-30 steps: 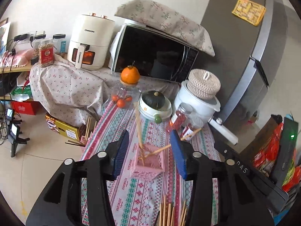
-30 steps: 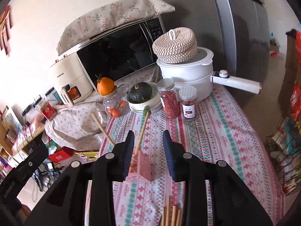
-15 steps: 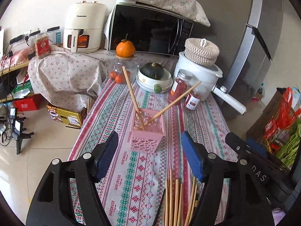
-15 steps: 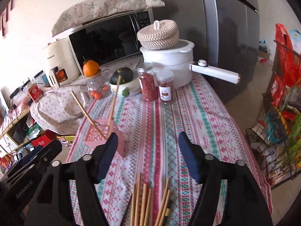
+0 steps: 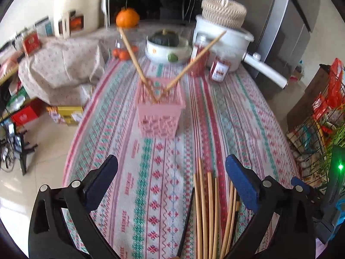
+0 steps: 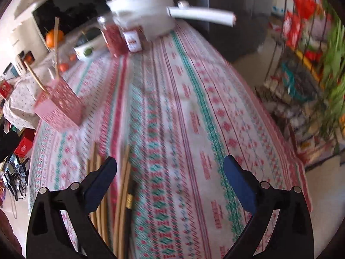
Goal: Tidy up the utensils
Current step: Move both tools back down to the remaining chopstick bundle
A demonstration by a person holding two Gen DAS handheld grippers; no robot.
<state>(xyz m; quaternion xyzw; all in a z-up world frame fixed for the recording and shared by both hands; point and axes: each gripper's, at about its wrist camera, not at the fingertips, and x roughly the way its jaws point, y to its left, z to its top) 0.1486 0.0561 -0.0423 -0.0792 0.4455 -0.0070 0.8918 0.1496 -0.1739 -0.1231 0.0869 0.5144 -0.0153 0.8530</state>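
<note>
On the left of the counter (image 5: pixel 120 151), well beyond the loose sticks, stands the pink basket (image 5: pixel 159 118). Two chopsticks (image 5: pixel 133 54) already lean out of it, crossed in a V, one tipping left and one tipping right. Nearer, and a little right of the basket's line, the remaining chopsticks (image 5: pixel 210 205) lie flat on the patterned cloth in a loose fan, tips pointing away toward the far end. At least one dark stick with a gold band lies among the pale ones in the right wrist view.

The left tongs (image 5: pixel 171 178) have just been opening and now stand spread as wide as they go, with nothing gripped. The bundle lies between the two blue pads but nearer the right-hand pad (image 5: pixel 241 183), which shows no contact with any stick. The right tongs (image 6: pixel 170 179) have likewise just been opening and are fully spread and empty. From their view the bundle (image 6: pixel 120 194) sits at the left-hand pad (image 6: pixel 101 179), partly hidden behind it, so most of the gap frames bare cloth.

The step in hand looks like the reach for the next pair: both tongs hang open over the near end of the counter, with most of the sticks yet to go in. Next, each needs to centre on a single stick, settle low enough to straddle it, then close. The sticks lie tight together, so catching two at once is the risk.
</note>
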